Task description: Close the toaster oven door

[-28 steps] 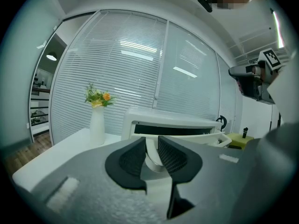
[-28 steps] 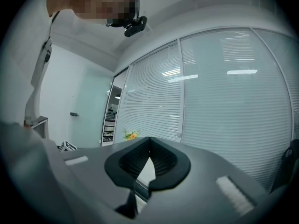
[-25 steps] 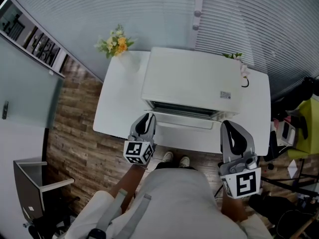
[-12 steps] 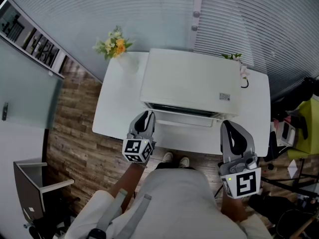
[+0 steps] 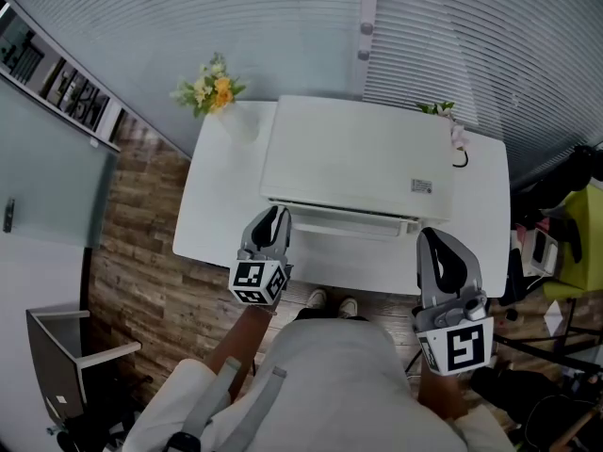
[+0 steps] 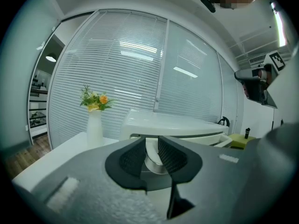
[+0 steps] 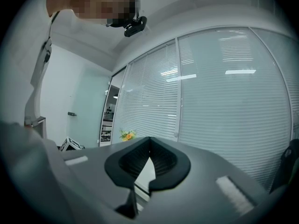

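A: Status?
B: Table (image 5: 203, 224) carries the toaster oven (image 5: 358, 153); door (image 5: 349, 220) almost up, thin dark gap left.
A: Grippers?
B: Left gripper (image 5: 273, 217) clamped on the handle (image 6: 150, 155) end; final push remaining, I judge. Right gripper (image 5: 431, 237) jaws together, empty.

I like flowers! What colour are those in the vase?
The flowers are yellow and orange; see left gripper view.

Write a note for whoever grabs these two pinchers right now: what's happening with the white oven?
Left gripper: closed on the door handle, near its left end.
Right gripper: shut, empty, by the table's front right edge.
Toaster oven sits on the white table; its door is almost up, with a thin dark gap along the top.
Done: door nearly closed. Left to do: push it fully shut, then let go.
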`<state>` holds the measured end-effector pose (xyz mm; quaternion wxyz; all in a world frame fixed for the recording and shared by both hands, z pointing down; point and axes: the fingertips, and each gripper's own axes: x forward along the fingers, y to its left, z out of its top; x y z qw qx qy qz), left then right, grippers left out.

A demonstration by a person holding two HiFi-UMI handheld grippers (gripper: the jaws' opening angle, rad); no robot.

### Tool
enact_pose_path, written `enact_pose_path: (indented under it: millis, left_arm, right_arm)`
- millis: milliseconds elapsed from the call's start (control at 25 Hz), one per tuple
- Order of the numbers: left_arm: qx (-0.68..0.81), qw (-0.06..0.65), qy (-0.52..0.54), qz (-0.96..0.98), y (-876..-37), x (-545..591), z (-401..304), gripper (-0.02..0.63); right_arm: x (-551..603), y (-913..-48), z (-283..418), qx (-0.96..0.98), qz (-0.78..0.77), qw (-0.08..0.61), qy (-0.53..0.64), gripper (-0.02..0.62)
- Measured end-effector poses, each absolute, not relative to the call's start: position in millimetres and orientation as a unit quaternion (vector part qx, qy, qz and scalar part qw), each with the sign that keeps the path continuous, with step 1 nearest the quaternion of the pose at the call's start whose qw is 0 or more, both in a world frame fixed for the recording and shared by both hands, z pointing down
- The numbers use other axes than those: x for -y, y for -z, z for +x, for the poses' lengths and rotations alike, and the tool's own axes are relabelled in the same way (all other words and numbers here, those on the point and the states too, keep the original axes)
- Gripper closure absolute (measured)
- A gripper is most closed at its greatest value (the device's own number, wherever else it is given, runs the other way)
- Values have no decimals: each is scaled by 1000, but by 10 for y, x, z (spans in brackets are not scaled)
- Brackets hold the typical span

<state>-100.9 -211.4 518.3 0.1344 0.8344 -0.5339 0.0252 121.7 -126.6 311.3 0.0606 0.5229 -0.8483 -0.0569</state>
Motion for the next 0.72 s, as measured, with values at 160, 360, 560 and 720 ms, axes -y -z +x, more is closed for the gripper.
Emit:
enact_pose_path:
  millis: [160, 360, 560, 720]
  left_arm:
    - [535, 133, -25, 834, -5162, 2156, -1000, 514]
    - [537, 130, -27, 833, -5151, 2201, -992, 514]
    - [538, 129, -29, 833, -5140, 2209, -987, 514]
    - [536, 134, -29, 833, -5139, 2210, -987, 514]
  right_arm:
    - [1283, -3103, 1241, 847, 524, 61, 57, 591]
    - [1293, -3098, 1263, 846, 526, 61, 58, 591]
    - [1285, -3097, 1276, 845, 528, 61, 59, 591]
    - [1271, -3097, 1295, 844, 530, 62, 58, 591]
